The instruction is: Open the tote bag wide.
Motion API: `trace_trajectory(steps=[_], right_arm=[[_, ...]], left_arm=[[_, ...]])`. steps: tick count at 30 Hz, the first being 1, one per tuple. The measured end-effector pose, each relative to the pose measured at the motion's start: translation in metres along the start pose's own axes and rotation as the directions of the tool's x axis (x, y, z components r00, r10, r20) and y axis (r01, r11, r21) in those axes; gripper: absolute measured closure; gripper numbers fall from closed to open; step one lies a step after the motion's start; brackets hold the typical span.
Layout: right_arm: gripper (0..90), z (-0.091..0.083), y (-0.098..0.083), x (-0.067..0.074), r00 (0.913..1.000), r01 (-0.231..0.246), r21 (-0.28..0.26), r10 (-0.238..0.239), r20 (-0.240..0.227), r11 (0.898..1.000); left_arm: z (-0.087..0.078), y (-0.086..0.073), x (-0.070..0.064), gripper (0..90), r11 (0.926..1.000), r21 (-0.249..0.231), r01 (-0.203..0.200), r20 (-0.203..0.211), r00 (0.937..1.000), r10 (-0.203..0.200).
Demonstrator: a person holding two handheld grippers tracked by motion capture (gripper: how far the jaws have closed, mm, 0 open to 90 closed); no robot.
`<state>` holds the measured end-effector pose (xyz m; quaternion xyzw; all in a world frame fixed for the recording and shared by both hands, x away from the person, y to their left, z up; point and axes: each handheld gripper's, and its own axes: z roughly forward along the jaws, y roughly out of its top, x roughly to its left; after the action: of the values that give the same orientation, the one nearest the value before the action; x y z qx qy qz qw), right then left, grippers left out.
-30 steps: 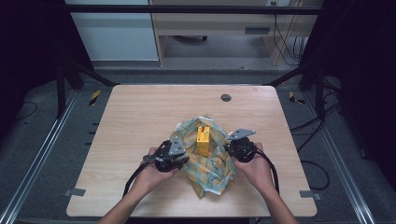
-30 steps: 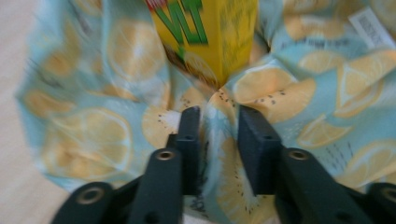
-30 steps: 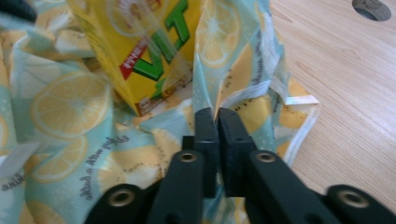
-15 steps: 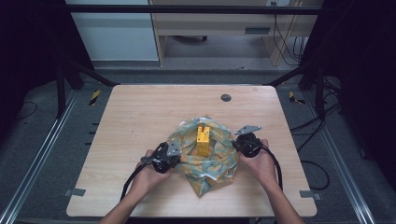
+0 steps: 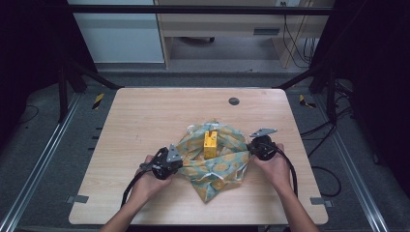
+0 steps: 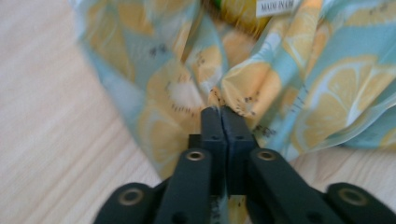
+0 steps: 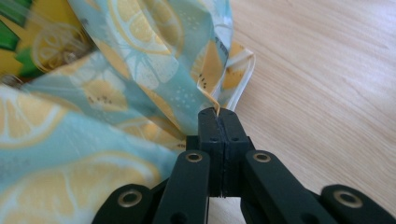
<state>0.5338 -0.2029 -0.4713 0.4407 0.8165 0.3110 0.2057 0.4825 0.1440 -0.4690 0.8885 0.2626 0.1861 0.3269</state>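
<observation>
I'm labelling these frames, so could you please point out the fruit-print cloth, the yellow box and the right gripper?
fruit-print cloth (image 5: 217, 166): high view, front fold of the fabric.
yellow box (image 5: 210, 142): high view, its front face.
right gripper (image 7: 218, 114): right gripper view, tips shut on the cloth edge.

Fruit-print cloth (image 5: 218, 164): thin fabric, light blue with yellow-orange lemon and kiwi slices, white hemmed edge. Lies rumpled on the near-centre of the wooden table, bunched up around a yellow box (image 5: 210, 144), with one loose corner pointing toward the table's near edge. Folds rise on both sides of the box; the left and right edges are drawn outward and lifted slightly off the tabletop.

Yellow box: small, upright, sits in the middle of the cloth with its top exposed. Green markings and a white label reading "MADE IN…" show on it in the gripper views (image 6: 275, 6).
</observation>
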Motion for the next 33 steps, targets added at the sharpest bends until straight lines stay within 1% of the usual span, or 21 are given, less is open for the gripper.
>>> trace_trajectory(steps=[2,3,6,9,10,12,14,15,16,18,19,22,24,26,27,28,29,30,31,32,33], right_arm=[[81.2,-0.003,0.002,0.001,1.0,0.002,-0.033,-0.002,-0.004,0.999],[76.3,-0.005,0.002,0.001,1.0,0.003,-0.052,-0.003,-0.004,0.999],[63.5,-0.01,0.004,0.002,0.9999,-0.001,-0.103,-0.001,-0.012,0.995],[57.7,-0.013,0.006,0.006,0.9997,0.008,-0.141,-0.011,-0.022,0.99],[54.9,-0.014,0.007,0.007,0.9996,0.007,-0.15,-0.011,-0.027,0.989],[49.1,-0.015,0.01,0.01,0.9995,0.013,-0.139,-0.017,-0.028,0.99],[45.4,-0.019,0.014,0.013,0.9992,0.029,-0.158,-0.033,-0.024,0.987],[42.6,-0.022,0.017,0.014,0.9993,0.028,-0.168,-0.032,-0.021,0.985],[37.7,-0.026,0.02,0.015,0.9993,0.032,-0.182,-0.035,-0.012,0.983],[32.6,-0.033,0.024,0.017,0.9993,0.038,-0.212,-0.037,0.008,0.977],[29.1,-0.036,0.026,0.017,0.9992,0.039,-0.219,-0.037,0.016,0.975],[19.1,-0.05,0.03,0.017,0.9981,0.037,-0.265,-0.022,0.058,0.963],[12.9,-0.059,0.032,0.016,0.9973,0.027,-0.287,-0.006,0.073,0.958],[10.0,-0.068,0.031,0.015,0.9946,0.033,-0.302,-0.002,0.103,0.953],[9.0,-0.071,0.03,0.015,0.9932,0.036,-0.312,0.001,0.116,0.949],[7.9,-0.074,0.027,0.014,0.9924,0.036,-0.323,0.004,0.123,0.946],[7.5,-0.077,0.025,0.013,0.9916,0.029,-0.327,0.014,0.129,0.944],[7.1,-0.08,0.021,0.011,0.99,0.02,-0.331,0.028,0.138,0.943],[6.9,-0.081,0.018,0.01,0.9895,0.012,-0.336,0.037,0.139,0.942],[6.7,-0.082,0.014,0.009,0.9893,0.004,-0.34,0.046,0.138,0.94],[6.6,-0.082,0.009,0.007,0.9888,-0.005,-0.338,0.055,0.138,0.941]], left_arm=[[-0.006,0.006,-0.002,79.8,0.9994,-0.033,-0.006,-0.008,1.0,0.006],[-0.011,0.01,-0.002,76.5,0.9982,-0.06,-0.005,-0.009,0.9999,0.005],[-0.02,0.02,-0.002,67.4,0.9935,-0.114,-0.001,-0.01,1.0,0.0],[-0.027,0.029,-0.002,63.9,0.9879,-0.155,-0.008,-0.021,0.9998,0.005],[-0.029,0.031,-0.001,62.8,0.9866,-0.163,-0.011,-0.02,0.9998,0.008],[-0.03,0.033,-0.001,60.5,0.9862,-0.165,-0.014,-0.027,0.9996,0.009],[-0.03,0.033,0.0,55.3,0.9866,-0.163,-0.007,-0.033,0.9995,0.001],[-0.03,0.033,0.0,51.6,0.9866,-0.163,-0.007,-0.033,0.9995,0.001],[-0.031,0.031,0.002,47.5,0.9852,-0.17,0.02,-0.039,0.9989,-0.027],[-0.035,0.031,0.005,40.6,0.9836,-0.177,0.032,-0.046,0.9981,-0.041],[-0.038,0.031,0.007,37.0,0.9806,-0.19,0.047,-0.047,0.9973,-0.057],[-0.049,0.031,0.013,23.2,0.9735,-0.218,0.07,-0.079,0.9928,-0.089],[-0.056,0.029,0.019,16.7,0.9733,-0.214,0.083,-0.099,0.9895,-0.106],[-0.064,0.025,0.026,11.3,0.9739,-0.207,0.094,-0.121,0.9854,-0.12],[-0.067,0.022,0.03,10.3,0.9712,-0.212,0.109,-0.129,0.982,-0.138],[-0.067,0.022,0.03,9.3,0.9712,-0.212,0.109,-0.129,0.982,-0.138],[-0.073,0.013,0.039,8.4,0.9686,-0.212,0.13,-0.141,0.9766,-0.162],[-0.074,0.01,0.043,7.0,0.9669,-0.213,0.141,-0.142,0.9747,-0.173],[-0.076,0.005,0.047,6.3,0.9663,-0.209,0.15,-0.15,0.9716,-0.183],[-0.078,0.0,0.051,5.9,0.9682,-0.198,0.153,-0.16,0.9694,-0.186],[-0.079,-0.005,0.055,5.6,0.9683,-0.191,0.161,-0.171,0.9659,-0.194]])
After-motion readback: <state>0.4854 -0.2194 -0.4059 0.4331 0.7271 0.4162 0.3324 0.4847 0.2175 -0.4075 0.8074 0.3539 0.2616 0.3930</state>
